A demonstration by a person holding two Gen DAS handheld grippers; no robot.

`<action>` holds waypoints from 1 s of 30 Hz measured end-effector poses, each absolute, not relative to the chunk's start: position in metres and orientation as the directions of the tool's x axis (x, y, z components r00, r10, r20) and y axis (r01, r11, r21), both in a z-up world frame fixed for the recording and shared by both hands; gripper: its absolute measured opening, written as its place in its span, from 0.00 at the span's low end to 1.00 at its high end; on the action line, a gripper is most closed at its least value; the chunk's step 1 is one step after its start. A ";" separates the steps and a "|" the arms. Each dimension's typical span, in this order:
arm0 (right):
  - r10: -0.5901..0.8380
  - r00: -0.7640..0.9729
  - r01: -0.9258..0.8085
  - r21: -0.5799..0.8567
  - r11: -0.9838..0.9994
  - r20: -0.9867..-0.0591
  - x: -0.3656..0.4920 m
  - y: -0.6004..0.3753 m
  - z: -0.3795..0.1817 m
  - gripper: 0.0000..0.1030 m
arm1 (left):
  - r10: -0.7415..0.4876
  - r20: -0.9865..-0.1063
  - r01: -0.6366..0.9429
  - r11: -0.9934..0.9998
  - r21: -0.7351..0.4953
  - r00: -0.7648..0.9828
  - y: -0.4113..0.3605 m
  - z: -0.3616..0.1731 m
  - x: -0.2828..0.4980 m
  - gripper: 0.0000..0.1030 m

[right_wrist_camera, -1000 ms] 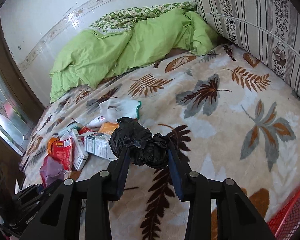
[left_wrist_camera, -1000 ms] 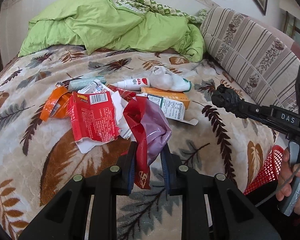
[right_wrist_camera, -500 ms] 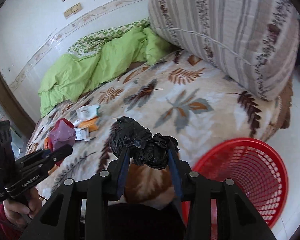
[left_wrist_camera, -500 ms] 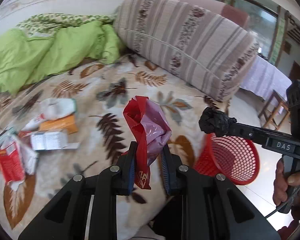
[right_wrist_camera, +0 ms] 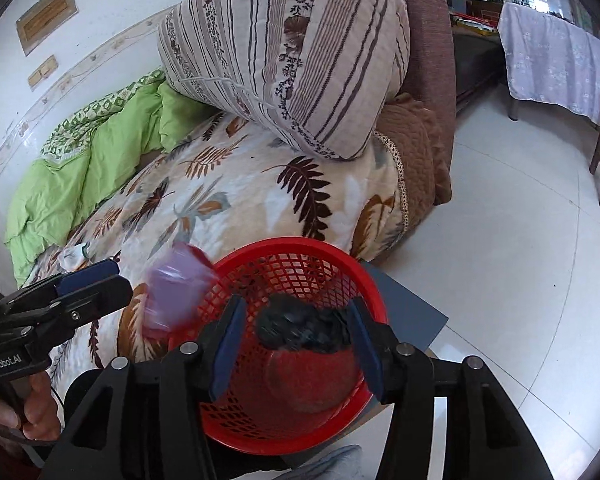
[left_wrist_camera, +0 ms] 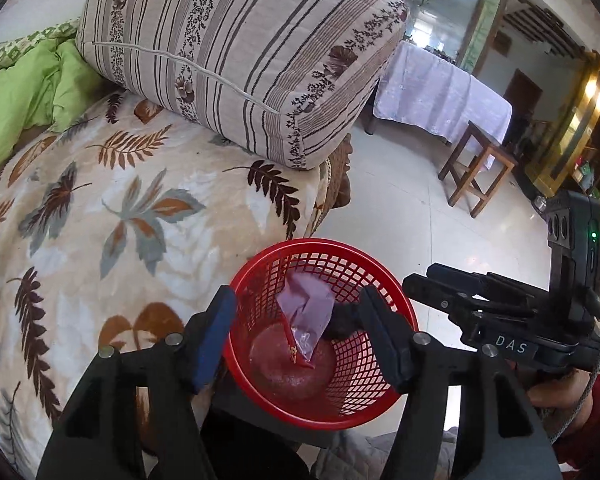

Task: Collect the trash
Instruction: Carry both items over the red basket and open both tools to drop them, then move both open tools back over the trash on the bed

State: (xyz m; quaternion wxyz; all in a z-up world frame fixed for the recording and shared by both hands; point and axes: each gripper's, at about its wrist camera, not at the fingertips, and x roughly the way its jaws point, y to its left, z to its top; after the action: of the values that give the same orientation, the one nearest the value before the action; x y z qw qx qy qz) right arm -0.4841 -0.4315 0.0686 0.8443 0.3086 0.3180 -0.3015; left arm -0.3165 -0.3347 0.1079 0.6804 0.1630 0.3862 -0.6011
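both tongs, left (left_wrist_camera: 296, 336) and right (right_wrist_camera: 296, 344), just spreading above red basket (left_wrist_camera: 380, 396); purple bag (left_wrist_camera: 306, 308) and black bag (right_wrist_camera: 300, 326) loose, basket at 6 o'clock of bed (left_wrist_camera: 140, 216).

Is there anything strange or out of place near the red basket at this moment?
Nothing is amiss. The purple-and-red wrapper and the black bag are falling loose into the red basket, as both grippers' jaws have just been opening. Neither piece has landed outside it.

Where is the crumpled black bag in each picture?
Left wrist view: black bag, low and right of centre, inside the red basket, half hidden by a finger.
Right wrist view: black bag, bottom centre, above the same basket.
Shared landmark: the striped cushion.
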 end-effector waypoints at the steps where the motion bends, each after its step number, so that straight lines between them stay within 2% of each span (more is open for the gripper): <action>1: -0.320 0.615 0.706 0.323 0.630 -0.720 -0.485 -0.432 0.071 0.54 | -0.694 -0.719 0.941 0.228 -0.248 -0.021 -0.332 0.109 -0.314 0.61; 3: -0.335 0.625 0.698 0.313 0.644 -0.705 -0.485 -0.431 0.076 0.54 | -0.695 -0.719 0.933 0.268 -0.239 0.016 -0.322 0.111 -0.305 0.63; 5: -0.332 0.639 0.682 0.312 0.662 -0.694 -0.479 -0.429 0.081 0.58 | -0.698 -0.714 0.913 0.328 -0.241 0.062 -0.307 0.112 -0.289 0.69; 9: -0.310 0.666 0.639 0.304 0.706 -0.678 -0.450 -0.417 0.089 0.60 | -0.696 -0.703 0.869 0.429 -0.246 0.145 -0.269 0.116 -0.259 0.69; 18: -0.144 0.749 0.437 0.319 0.841 -0.647 -0.358 -0.355 0.101 0.60 | -0.625 -0.701 0.770 0.615 -0.172 0.343 -0.173 0.113 -0.211 0.71; 30: 0.020 0.747 0.221 0.276 0.935 -0.664 -0.248 -0.275 0.104 0.62 | -0.500 -0.706 0.543 0.817 -0.193 0.501 -0.055 0.086 -0.135 0.71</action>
State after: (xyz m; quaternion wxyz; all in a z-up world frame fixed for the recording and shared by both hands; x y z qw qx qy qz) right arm -0.2481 -0.2745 0.1039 0.9189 0.1712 0.3513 -0.0546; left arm -0.1352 -0.0546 0.0857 0.8659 0.0269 0.3986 -0.3011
